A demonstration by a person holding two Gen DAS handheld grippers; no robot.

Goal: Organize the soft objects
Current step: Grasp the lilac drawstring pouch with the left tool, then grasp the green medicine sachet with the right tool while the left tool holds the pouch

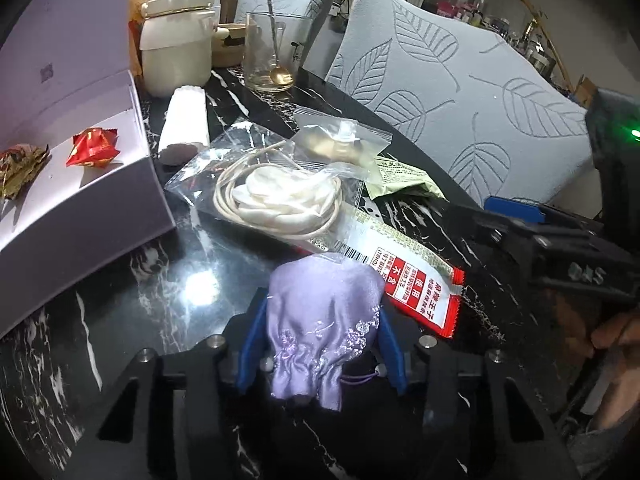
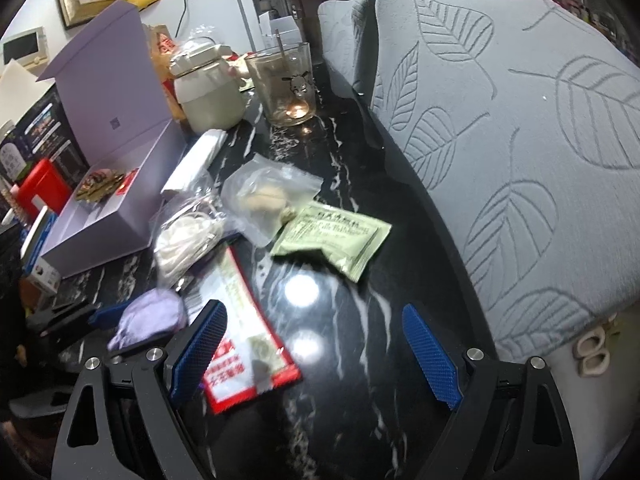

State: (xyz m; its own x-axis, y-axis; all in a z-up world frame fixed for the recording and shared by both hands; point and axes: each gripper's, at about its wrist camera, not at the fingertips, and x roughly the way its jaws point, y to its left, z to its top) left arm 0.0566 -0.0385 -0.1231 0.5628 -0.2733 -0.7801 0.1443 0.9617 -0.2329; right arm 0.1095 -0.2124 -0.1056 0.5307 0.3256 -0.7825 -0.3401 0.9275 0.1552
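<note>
Left hand-held gripper pinching lilac satin drawstring pouch on table; right hand-held gripper spread above red-and-white sachet.

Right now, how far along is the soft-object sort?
Early. Done: two wrapped items, a red foil one and a gold-brown one, lie in the open purple box. In hand: left gripper is shut on the lilac pouch. Left: clear bag of white cord, second clear bag, green sachet and red packet sit on the table; right gripper is open over the red packet.
</note>
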